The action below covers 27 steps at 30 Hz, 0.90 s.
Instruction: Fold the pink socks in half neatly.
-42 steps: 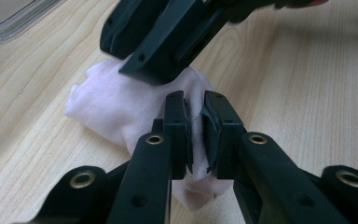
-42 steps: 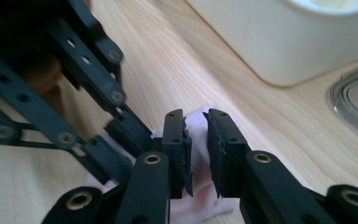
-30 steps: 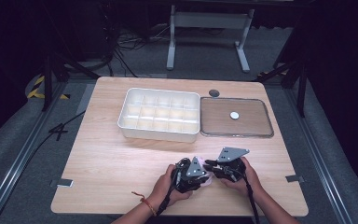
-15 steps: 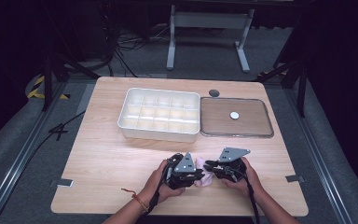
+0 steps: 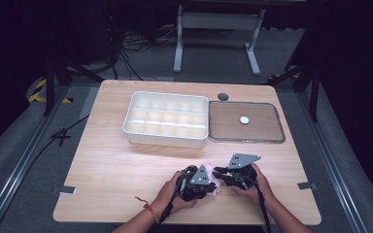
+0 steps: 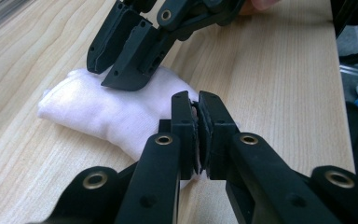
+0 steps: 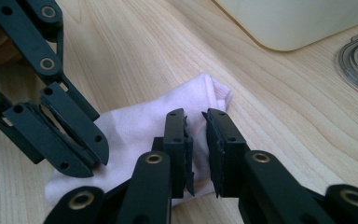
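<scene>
A small pale pink folded cloth (image 5: 217, 188) lies on the wooden table near its front edge, between the two hand-held grippers. In the left gripper view the cloth (image 6: 93, 109) is a soft bundle, and my left gripper (image 6: 195, 98) is shut on its near edge. The right gripper (image 6: 109, 74) rests on the far end of the cloth there. In the right gripper view my right gripper (image 7: 196, 116) hovers over the cloth (image 7: 140, 126), jaws a narrow gap apart with nothing pinched. The left gripper (image 7: 91, 163) grips the cloth's other end. From above, the left gripper (image 5: 209, 183) and right gripper (image 5: 219, 172) nearly touch.
A white compartment box (image 5: 165, 140) stands at mid-table. To its right is a flat clear-rimmed tray (image 5: 246, 140) with a small white disc (image 5: 244, 120) on it. A dark round cap (image 5: 223, 96) lies behind them. The box wall (image 7: 298, 23) is close ahead of the right gripper.
The left hand has shifted slightly and its gripper has closed in on the cloth, which now shows between the two grippers. The right hand has barely moved.
</scene>
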{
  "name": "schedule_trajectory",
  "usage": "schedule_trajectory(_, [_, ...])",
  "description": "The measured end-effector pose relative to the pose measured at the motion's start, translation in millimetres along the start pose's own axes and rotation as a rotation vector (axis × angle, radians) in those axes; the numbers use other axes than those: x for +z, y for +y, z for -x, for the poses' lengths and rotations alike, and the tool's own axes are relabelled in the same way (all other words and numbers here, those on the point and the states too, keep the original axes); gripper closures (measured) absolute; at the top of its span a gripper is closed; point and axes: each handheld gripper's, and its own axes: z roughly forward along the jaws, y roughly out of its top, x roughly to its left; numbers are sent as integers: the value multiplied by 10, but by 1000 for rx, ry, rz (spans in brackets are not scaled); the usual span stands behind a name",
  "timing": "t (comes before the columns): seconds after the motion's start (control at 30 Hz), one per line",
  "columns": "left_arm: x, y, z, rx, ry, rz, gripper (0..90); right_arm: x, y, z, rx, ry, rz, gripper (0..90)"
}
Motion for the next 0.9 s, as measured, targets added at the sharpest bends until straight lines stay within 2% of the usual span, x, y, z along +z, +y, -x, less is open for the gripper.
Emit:
schedule_trajectory(0.13, [27,3,67,46,36,-15,854,-3,6,-8,-10,-9,-5,787])
schedule_trajectory(0.23, [31,2,81,56,44,-21,856,-11,6,1,-6,-10,-7,789])
schedule_trajectory(0.57, [42,-9,59,50,37,-13,857,-41,11,30,2,-38,-13,856])
schedule_trajectory(0.7, [47,-12,55,32,33,-4,856,-71,18,32,-15,-54,-20,884])
schedule_trajectory(0.8, [46,-15,45,33,25,-5,853,-111,21,52,-9,-79,-18,893])
schedule_trajectory(0.9, [46,-17,38,25,23,-1,854,-152,9,82,13,-78,-4,894])
